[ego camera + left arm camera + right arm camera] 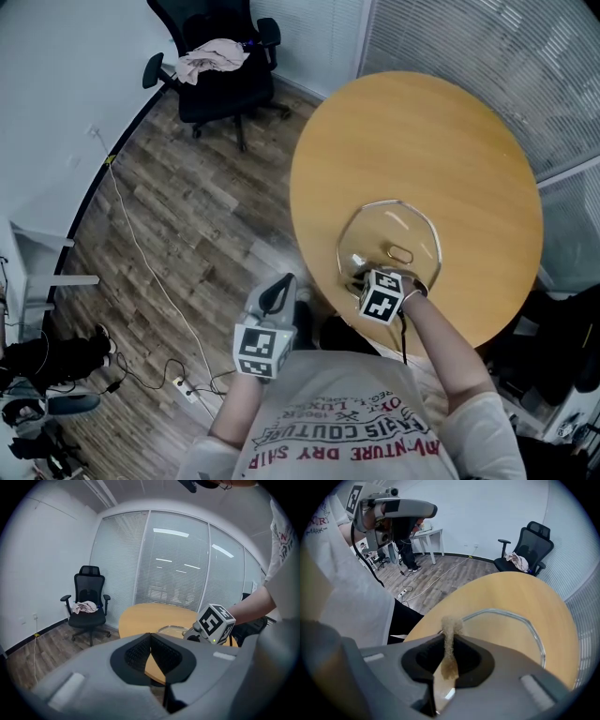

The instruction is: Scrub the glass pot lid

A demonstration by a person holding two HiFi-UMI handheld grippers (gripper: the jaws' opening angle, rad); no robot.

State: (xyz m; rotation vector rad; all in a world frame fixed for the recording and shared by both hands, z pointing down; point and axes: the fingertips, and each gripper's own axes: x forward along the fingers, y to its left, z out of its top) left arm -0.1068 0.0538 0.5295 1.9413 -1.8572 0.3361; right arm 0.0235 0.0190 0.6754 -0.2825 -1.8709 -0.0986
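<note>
Lid (389, 234) of glass lies flat on the round wood worktop (422, 131), near the edge closest to the person. It has a shiny metal rim and a small handle in the middle.

The right gripper (359, 279) is down at the near side of the lid. Its jaws are pressed tight on a thin tan sponge (450, 637). The sponge pokes out past the tips, right by the lid's rim. I cannot tell if the sponge touches the glass.

The left gripper (279, 289) is held off the side of the worktop, over the floor (197, 206) and close to the person's body. Its jaws are pressed together and hold nothing. It is well apart from the lid.

A white cord (141, 244) runs across the wood floor. Farther off stands a black chair (225, 80) with a pale cloth (214, 58) lying on its seat. The rest of the worktop past the lid is bare wood.
</note>
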